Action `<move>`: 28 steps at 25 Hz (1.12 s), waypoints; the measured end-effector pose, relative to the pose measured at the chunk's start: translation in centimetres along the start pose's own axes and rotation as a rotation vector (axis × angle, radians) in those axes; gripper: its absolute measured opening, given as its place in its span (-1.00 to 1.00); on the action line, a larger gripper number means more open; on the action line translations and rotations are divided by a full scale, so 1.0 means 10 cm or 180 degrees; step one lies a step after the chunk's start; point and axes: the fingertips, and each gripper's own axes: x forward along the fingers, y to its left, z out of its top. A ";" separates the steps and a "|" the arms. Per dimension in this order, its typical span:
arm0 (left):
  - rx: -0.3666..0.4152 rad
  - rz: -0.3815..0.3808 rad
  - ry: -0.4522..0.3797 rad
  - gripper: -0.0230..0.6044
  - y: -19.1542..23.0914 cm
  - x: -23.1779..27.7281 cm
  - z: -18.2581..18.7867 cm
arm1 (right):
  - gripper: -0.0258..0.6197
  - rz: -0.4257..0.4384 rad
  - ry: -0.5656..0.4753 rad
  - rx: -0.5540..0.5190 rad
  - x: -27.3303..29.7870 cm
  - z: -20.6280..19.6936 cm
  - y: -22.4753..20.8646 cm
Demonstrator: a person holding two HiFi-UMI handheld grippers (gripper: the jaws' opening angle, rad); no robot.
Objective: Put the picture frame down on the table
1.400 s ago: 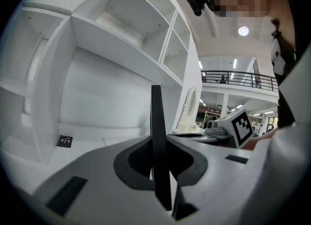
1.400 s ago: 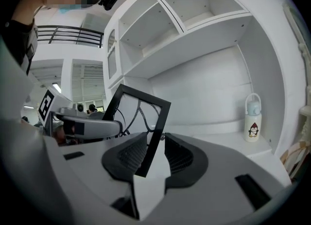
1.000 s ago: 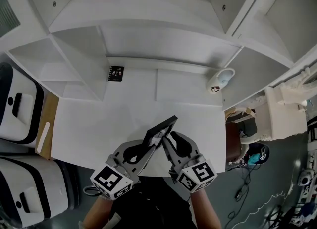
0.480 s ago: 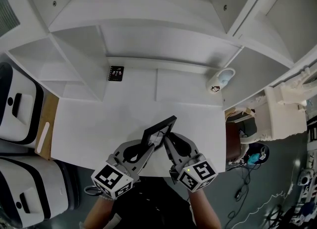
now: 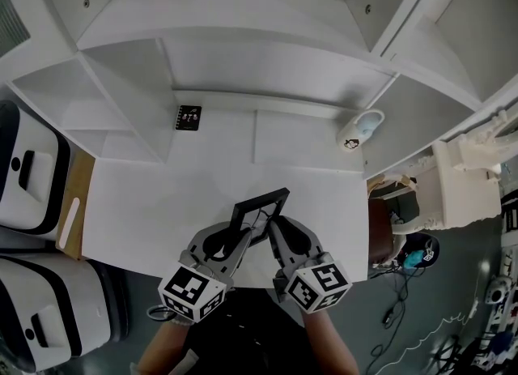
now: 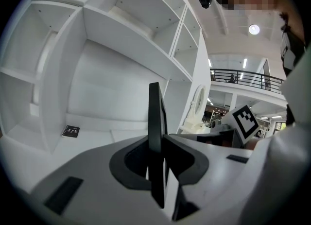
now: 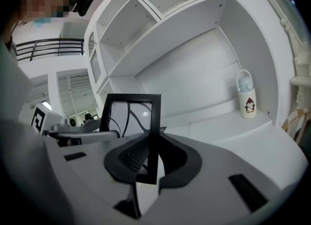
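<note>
Frame is upright near the tabletop's front edge, with the left gripper and right gripper each clamped on it.

**Mock home corner inside a large work hall**

Setting: a domestic-style nook that stood in a big indoor hall, more lab or studio than a lived-in home.

- White built-in shelving with open compartments rose behind a white table.
- A penguin-print bottle and a small black card sat at the back of the surface.
- Past the unit were a railed upper gallery, a round ceiling lamp and further lit rooms.
- Beside the table lay a grey floor strewn with loose cables.
- An ornate white cabinet stood to one side and rounded white-and-black machines to the other.
</note>
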 end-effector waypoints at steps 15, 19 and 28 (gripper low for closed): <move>0.0341 0.0312 0.0252 -0.56 0.06 0.00 -0.11 | -0.72 -0.0331 0.0157 0.0055 -0.01 -0.12 -0.23; 0.0349 0.0447 0.0222 -0.56 0.13 -0.02 -0.08 | -0.72 -0.0366 0.0194 0.0042 0.00 -0.15 -0.24; 0.0144 0.0523 0.0297 -0.64 0.29 0.04 -0.27 | -0.72 -0.0402 0.0346 0.0018 0.08 -0.30 -0.29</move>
